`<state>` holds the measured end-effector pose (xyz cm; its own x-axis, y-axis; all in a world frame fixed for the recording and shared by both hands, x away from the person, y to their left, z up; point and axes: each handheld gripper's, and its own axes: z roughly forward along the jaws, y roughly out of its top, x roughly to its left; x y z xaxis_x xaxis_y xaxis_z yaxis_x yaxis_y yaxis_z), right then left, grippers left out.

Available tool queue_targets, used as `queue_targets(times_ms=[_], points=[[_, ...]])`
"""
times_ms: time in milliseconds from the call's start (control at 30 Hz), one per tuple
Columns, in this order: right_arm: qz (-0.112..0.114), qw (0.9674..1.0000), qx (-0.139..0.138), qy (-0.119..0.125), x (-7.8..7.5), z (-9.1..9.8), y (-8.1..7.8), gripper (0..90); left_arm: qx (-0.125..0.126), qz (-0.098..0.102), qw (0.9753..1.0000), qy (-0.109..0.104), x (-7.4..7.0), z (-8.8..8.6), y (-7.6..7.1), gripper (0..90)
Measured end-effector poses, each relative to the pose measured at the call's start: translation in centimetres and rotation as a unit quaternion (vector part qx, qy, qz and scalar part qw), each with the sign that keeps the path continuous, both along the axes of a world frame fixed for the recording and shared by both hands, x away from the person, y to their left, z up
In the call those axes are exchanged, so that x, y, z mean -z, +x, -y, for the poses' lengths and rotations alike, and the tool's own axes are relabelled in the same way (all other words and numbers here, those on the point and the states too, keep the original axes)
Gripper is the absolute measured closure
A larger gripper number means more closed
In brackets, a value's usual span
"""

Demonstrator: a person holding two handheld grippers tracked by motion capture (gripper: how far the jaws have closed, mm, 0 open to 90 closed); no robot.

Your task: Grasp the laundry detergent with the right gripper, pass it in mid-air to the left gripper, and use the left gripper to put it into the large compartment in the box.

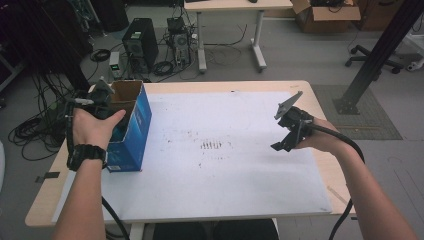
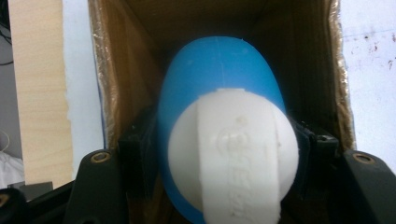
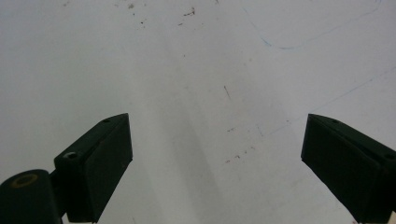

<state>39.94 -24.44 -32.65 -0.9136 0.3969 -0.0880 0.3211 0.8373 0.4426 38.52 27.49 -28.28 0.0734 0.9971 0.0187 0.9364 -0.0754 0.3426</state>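
Note:
An open blue cardboard box (image 1: 131,125) stands at the left edge of the white sheet (image 1: 225,170). My left gripper (image 1: 106,102) reaches into its open top. In the left gripper view the brown inside of the box (image 2: 130,56) surrounds a blue egg-shaped thing with a white embossed end (image 2: 224,140). My left gripper (image 2: 224,158) is shut on that thing, one pad on each side. My right gripper (image 1: 286,141) hovers over the right part of the sheet. In the right gripper view it (image 3: 217,158) is open, with bare white sheet (image 3: 201,70) between its jaws.
The sheet covers most of a wooden table (image 1: 331,172) and has dark specks near its middle (image 1: 212,145). On the floor beyond are a computer tower (image 1: 141,42), cables, a second table (image 1: 230,6), a cardboard box (image 1: 325,15) and a black slanted post (image 1: 382,47).

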Motion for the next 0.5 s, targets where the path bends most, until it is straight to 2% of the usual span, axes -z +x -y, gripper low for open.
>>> queue_targets(times_ms=[500], points=[[-0.001, 1.0, 0.0, 0.0, 0.01, 0.02, -0.09, 8.5, 0.005, -0.001, 1.0, -0.003, -0.15, 0.27, 0.02, 36.9]])
